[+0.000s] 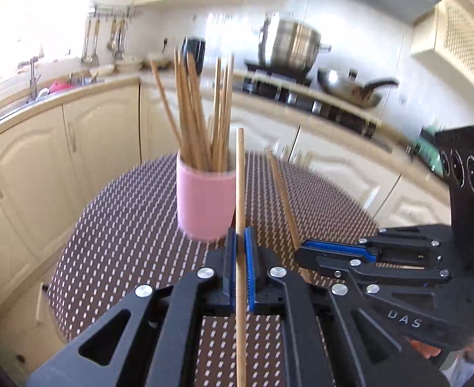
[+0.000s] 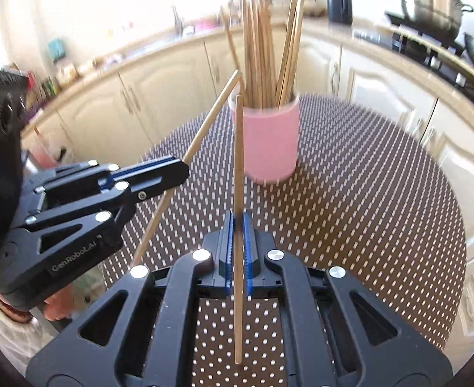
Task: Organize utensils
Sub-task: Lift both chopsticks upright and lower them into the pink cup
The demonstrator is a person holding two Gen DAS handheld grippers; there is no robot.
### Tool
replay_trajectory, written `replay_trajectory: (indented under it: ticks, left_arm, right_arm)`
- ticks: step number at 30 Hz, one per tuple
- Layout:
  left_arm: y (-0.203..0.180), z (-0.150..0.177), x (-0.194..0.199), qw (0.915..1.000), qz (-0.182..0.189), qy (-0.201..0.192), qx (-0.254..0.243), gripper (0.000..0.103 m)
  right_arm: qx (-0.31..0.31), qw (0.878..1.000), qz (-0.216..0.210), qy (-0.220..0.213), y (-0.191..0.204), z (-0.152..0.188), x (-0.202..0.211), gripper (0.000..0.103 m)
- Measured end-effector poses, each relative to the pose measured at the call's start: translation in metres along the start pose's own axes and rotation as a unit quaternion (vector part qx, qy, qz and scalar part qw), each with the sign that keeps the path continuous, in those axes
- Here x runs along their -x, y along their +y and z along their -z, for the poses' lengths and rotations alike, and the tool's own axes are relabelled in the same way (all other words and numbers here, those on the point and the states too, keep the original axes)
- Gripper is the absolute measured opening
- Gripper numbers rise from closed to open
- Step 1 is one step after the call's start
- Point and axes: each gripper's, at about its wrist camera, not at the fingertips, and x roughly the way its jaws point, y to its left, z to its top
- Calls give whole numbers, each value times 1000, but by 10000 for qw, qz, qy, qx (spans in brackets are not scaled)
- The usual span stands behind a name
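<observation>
A pink cup (image 1: 203, 203) full of wooden chopsticks (image 1: 201, 113) stands on a round table with a brown dotted mat (image 1: 124, 225). My left gripper (image 1: 240, 242) is shut on one wooden chopstick (image 1: 240, 177), held upright just right of the cup. My right gripper (image 2: 238, 225) is shut on another chopstick (image 2: 238, 161), held upright just left of the cup (image 2: 270, 142). The right gripper also shows in the left wrist view (image 1: 304, 251), its chopstick (image 1: 283, 196) slanting. The left gripper (image 2: 185, 169) and its chopstick (image 2: 211, 116) show in the right wrist view.
Cream kitchen cabinets (image 1: 101, 142) and a counter curve around the table. A steel pot (image 1: 290, 45) and a wok (image 1: 349, 88) sit on the stove. A sink with a tap (image 1: 33, 77) is at the left.
</observation>
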Motion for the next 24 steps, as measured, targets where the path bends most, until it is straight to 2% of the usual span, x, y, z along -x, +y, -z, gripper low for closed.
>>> replay_trajectory:
  ticks: [7,15,21,24]
  left_arm:
    - [-9,-23,8,9941,36,-1084,6,5]
    - [-6,-66,-2,9751,-40,-2215,47,5]
    - [4,-99,-18,9634,-26,-2651,390,5]
    - [7,-109,-28,9565,-199,-2877,440,6]
  right_arm:
    - [-70,9955,-171,-926,-5,-33,25,6]
    - [6,9839,-358,-1753,-9,-91,47,6]
    - [220,9772,-260,-2097,-11,-132,50,6]
    - [302,9764,-170,-2130,-13,-142,41,6]
